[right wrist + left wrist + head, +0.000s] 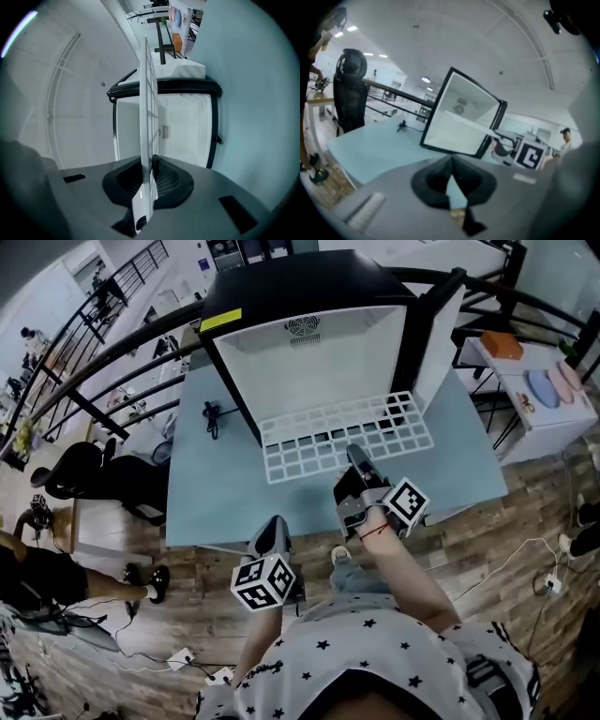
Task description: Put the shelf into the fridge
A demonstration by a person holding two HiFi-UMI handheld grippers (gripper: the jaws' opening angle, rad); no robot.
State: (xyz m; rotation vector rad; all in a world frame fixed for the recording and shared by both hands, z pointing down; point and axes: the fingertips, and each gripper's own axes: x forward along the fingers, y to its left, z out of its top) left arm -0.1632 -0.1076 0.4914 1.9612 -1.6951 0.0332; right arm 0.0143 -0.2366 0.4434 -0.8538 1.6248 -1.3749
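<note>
A white wire shelf pokes partway into the open black fridge, which stands on a pale blue table; the shelf's near half hangs out over the table. My right gripper is shut on the shelf's front edge. In the right gripper view the shelf shows edge-on, clamped between the jaws and running into the fridge's white inside. My left gripper hangs back at the table's near edge, shut and holding nothing. The left gripper view looks at the fridge from the side, its jaws together.
The fridge door stands open at the right. A small black cable lies on the table left of the fridge. A black office chair stands at the table's left. Railings run behind, and a white side table stands at right.
</note>
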